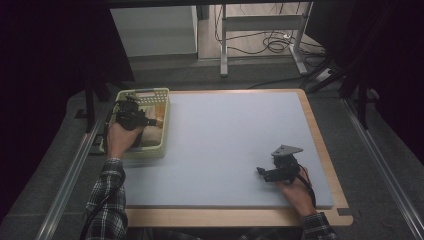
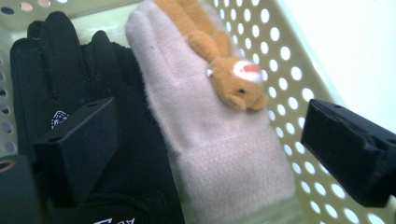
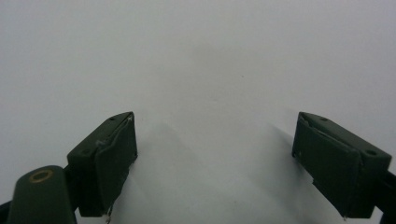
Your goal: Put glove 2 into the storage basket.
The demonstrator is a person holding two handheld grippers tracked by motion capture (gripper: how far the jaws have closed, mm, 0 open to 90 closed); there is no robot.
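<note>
Pale green perforated plastic forms the basket (image 1: 163, 131) at the table's left edge, and the left gripper (image 1: 152, 121) hovers over it with its jaws spread wide, clasping nothing. In the left gripper view the pink fleece glove (image 2: 212, 140) lies flat on the basket floor between the two black jaws, which stand clear of it on either side. A small tan plush animal (image 2: 229, 70) sits on the glove's back, close to the basket's dotted wall. A black glove (image 2: 70, 84) lies just beside the pink one, touching it along one long side and partly under the near jaw. The basket walls close in tightly around both gloves, leaving little spare floor.

The right gripper (image 1: 261, 172) rests low over the grey mat (image 1: 225, 140) near the table's right front, its jaws likewise released and bare, with plain mat between them in the right gripper view. A wide stretch of mat lies open between the basket and the right gripper. The mat stops short of the wooden table rim (image 1: 320, 140), which shows as a narrow border at the right and front.
</note>
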